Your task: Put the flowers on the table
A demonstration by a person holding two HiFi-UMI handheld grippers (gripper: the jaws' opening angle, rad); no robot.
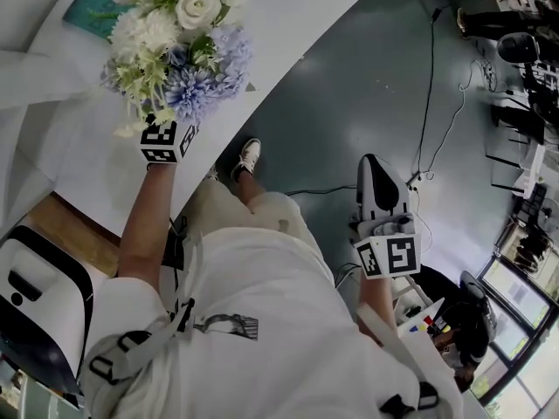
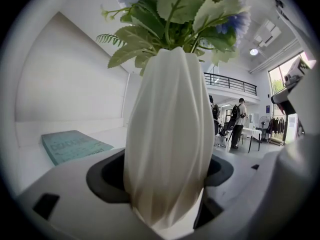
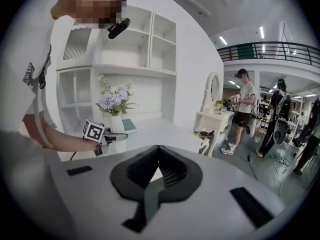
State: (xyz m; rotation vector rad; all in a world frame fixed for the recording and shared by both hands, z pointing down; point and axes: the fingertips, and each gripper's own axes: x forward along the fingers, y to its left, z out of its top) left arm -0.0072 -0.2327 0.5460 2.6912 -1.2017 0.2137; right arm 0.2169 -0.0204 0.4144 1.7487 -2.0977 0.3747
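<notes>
A bouquet of white and pale blue flowers stands in a white ribbed vase. My left gripper is shut on the vase's body, which fills the space between its jaws in the left gripper view. It holds the vase over the white table. Whether the base touches the tabletop, I cannot tell. In the right gripper view the flowers rise above the left gripper beside a teal book. My right gripper hangs over the grey floor, away from the table, shut with nothing in it.
The teal book lies on the table left of the vase. A white shelf unit stands behind the table. A white dressing table with a mirror and people stand further off. Cables run across the floor.
</notes>
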